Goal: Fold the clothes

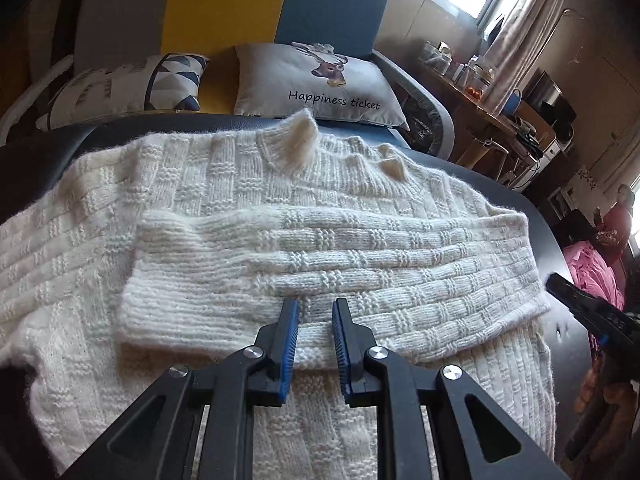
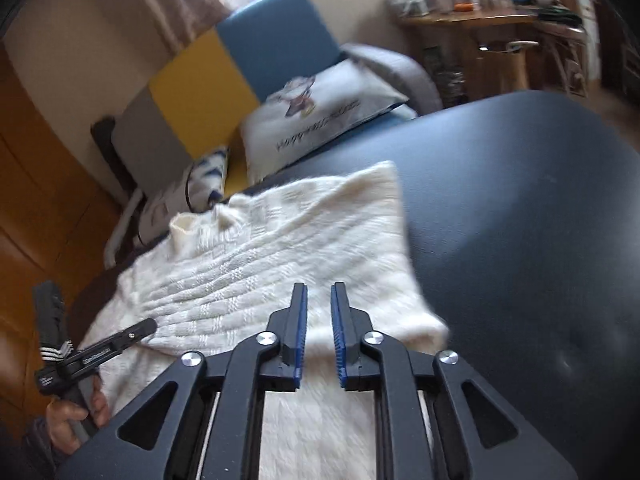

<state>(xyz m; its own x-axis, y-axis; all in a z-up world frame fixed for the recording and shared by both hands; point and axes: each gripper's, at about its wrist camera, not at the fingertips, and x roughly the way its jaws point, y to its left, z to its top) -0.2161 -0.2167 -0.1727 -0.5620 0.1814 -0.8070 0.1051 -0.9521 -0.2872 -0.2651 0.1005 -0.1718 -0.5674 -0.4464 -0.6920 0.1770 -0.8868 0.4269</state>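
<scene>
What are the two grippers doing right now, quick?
Left gripper: open a little, holding nothing, over the sweater.
Right gripper: open a little, holding nothing, over the sweater too.

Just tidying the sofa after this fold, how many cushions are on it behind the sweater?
2. The grey cushion printed "Happiness ticket" leans on the blue sofa back; the triangle-patterned cushion lies to its left against the yellow section. Others may be hidden out of frame.
</scene>
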